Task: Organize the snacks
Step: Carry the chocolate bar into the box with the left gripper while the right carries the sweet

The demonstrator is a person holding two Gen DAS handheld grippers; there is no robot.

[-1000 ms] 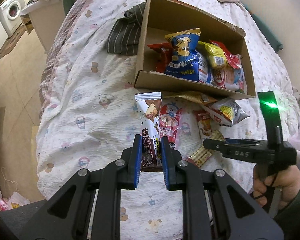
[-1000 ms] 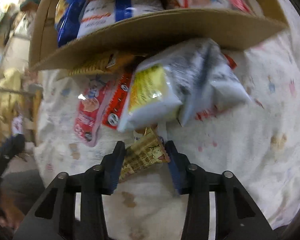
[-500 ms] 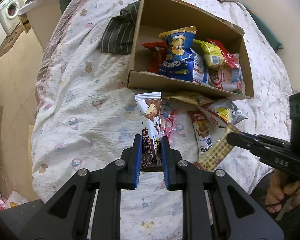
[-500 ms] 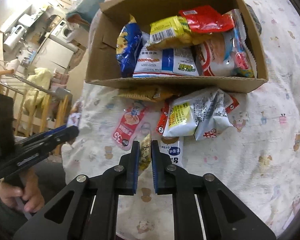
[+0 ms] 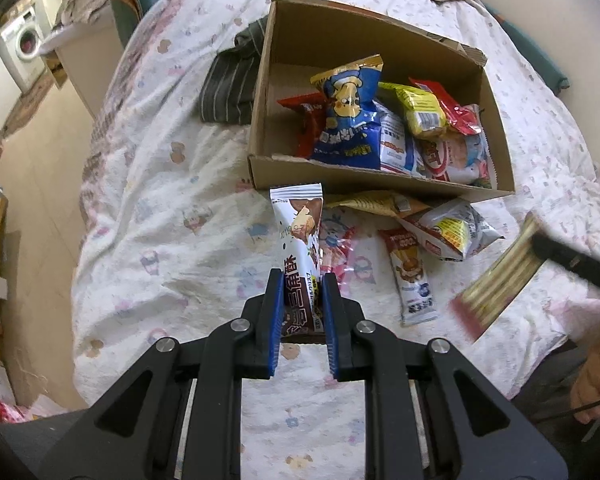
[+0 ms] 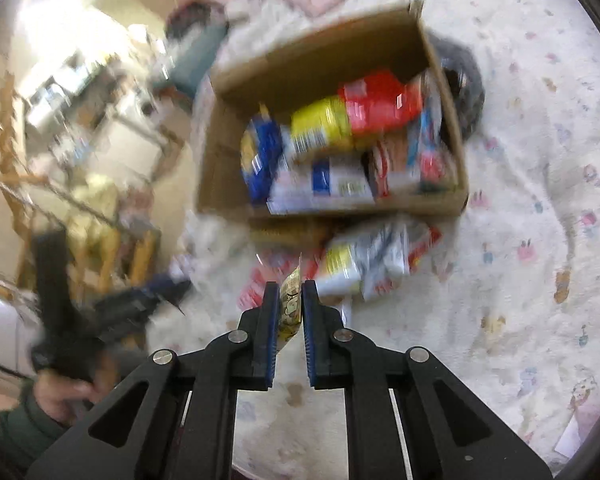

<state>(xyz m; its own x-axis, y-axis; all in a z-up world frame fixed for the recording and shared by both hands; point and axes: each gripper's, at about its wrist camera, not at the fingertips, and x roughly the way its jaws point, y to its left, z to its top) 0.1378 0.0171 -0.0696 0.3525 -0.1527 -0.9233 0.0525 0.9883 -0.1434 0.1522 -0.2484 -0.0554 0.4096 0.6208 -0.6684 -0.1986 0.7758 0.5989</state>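
My left tongs [image 5: 300,292] are gripping a white and brown wafer bar [image 5: 300,236], its far end pointing toward the box [image 5: 380,180]. My right tongs [image 6: 290,300] are clamping a yellow striped packet [image 6: 290,300], holding it above the bed [image 5: 160,200]. The cardboard box is sitting on the bed, holding a blue bag [image 5: 350,116], a yellow pack [image 5: 420,110] and red packs [image 5: 448,104]. More snacks are lying loose just in front of it, including a silver bag [image 5: 456,232] and a slim bar [image 5: 410,276]. A striped cloth [image 5: 228,80] is lying beside the box.
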